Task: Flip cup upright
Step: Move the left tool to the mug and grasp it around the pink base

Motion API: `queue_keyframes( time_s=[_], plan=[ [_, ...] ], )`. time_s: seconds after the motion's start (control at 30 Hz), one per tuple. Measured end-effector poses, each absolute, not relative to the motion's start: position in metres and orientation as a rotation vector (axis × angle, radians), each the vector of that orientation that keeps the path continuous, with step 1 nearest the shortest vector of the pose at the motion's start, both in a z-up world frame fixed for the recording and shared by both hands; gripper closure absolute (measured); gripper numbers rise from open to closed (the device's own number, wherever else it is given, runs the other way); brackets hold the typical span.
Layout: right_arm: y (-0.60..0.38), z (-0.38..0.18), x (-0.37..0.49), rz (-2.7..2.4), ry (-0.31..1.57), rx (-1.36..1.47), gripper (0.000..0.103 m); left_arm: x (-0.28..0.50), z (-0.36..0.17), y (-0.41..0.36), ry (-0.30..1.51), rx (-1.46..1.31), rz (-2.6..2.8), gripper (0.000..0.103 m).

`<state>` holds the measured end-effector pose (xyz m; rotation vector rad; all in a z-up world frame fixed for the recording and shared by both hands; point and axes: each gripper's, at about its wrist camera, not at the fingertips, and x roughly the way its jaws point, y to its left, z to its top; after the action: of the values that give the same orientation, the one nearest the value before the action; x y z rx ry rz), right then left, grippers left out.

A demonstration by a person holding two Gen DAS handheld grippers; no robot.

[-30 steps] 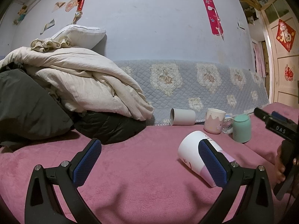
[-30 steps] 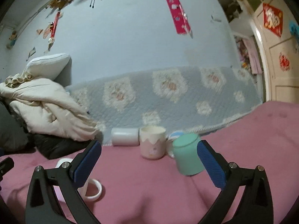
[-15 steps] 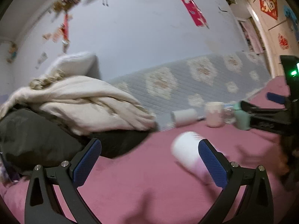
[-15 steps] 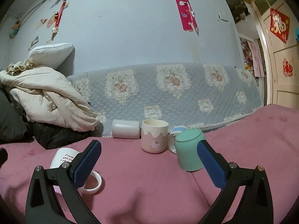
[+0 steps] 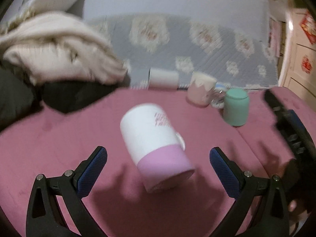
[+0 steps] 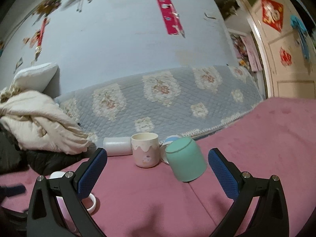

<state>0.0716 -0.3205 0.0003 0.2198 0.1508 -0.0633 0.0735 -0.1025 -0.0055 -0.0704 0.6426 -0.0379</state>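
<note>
Left wrist view: left gripper (image 5: 158, 169) has its fingers (image 5: 92, 170) wide apart, holding nothing. White-and-pink cup (image 5: 156, 148) lies on its side on the pink bed cover (image 5: 59, 138), sitting in the gap between the fingers but touching neither. Pink rim end faces the camera, white base points away; handle sticks out on its right side. Frame is motion-blurred, so exact clearance is hard to call.

Risks here:
- Round body on soft cover: one finger touching first would roll it out of the gap.
- Handle could foul the right-hand finger and skew the grip.
- Smooth glazed wall: a shallow pinch may slip partway through the flip.
- Plush surface: a cup set down tilted could tip back over.

Right wrist view: right gripper (image 6: 157, 169) also has fingers apart, empty, aimed at the back row: teal cup (image 6: 185, 160) upside down and tilted, cream mug (image 6: 145, 150) upright, white cup (image 6: 116, 146) on its side by the quilted blanket (image 6: 158, 98). Target cup barely visible low left behind the left-hand finger.

Risk: the two grippers are near each other; a swing during the flip could clip the right one or knock the teal cup.
</note>
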Motion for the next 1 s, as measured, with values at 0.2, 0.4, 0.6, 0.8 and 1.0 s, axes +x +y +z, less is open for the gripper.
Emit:
queue_keyframes(
  time_s=[0.2, 0.4, 0.6, 0.8, 1.0],
  plan=[
    [-0.321, -0.001, 0.069, -0.078, 0.143, 0.222, 0.000, 0.082, -0.027, -0.106, 0.746, -0.099, -0.078, 0.000],
    [-0.310, 0.002, 0.061, -0.092, 0.100, 0.173, 0.000, 0.085, -0.029, -0.107, 0.764, -0.076, -0.063, 0.000],
    [-0.305, 0.004, 0.060, -0.101, 0.092, 0.148, 0.000, 0.075, -0.026, -0.094, 0.725, -0.084, -0.024, 0.002],
    [-0.297, 0.003, 0.058, -0.106, 0.069, 0.117, 0.000, 0.067, -0.023, -0.091, 0.705, -0.078, -0.087, 0.023],
    [-0.297, 0.003, 0.057, -0.107, 0.073, 0.118, 0.000, 0.086, -0.040, -0.090, 0.840, -0.126, -0.125, 0.049]
  ],
)
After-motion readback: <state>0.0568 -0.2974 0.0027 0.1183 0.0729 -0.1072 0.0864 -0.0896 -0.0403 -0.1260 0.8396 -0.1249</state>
